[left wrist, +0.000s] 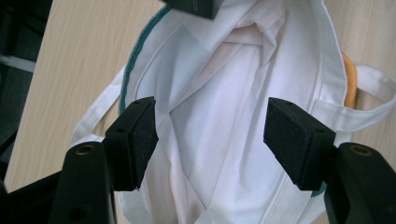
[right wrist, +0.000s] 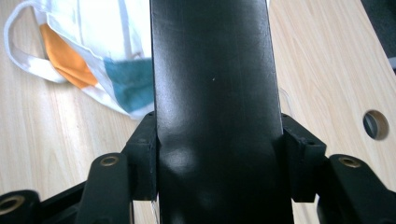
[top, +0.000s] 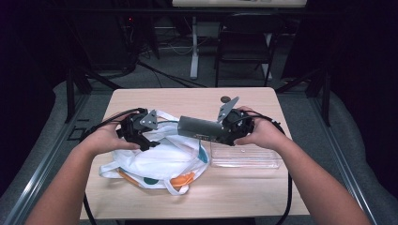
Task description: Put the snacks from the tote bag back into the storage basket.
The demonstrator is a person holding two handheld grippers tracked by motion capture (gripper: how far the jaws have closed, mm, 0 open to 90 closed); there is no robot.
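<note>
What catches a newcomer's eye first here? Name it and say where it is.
The dark box, clamped in the right gripper at mid-table, its far end reaching over the mouth of the white tote bag. The bag lies at front left, with orange and teal patches; the left gripper hangs open over it. A clear tray lies to the right.

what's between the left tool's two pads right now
The white tote bag: its open cloth lies between the left tool's spread pads, which don't press it, as the left gripper view shows.
</note>
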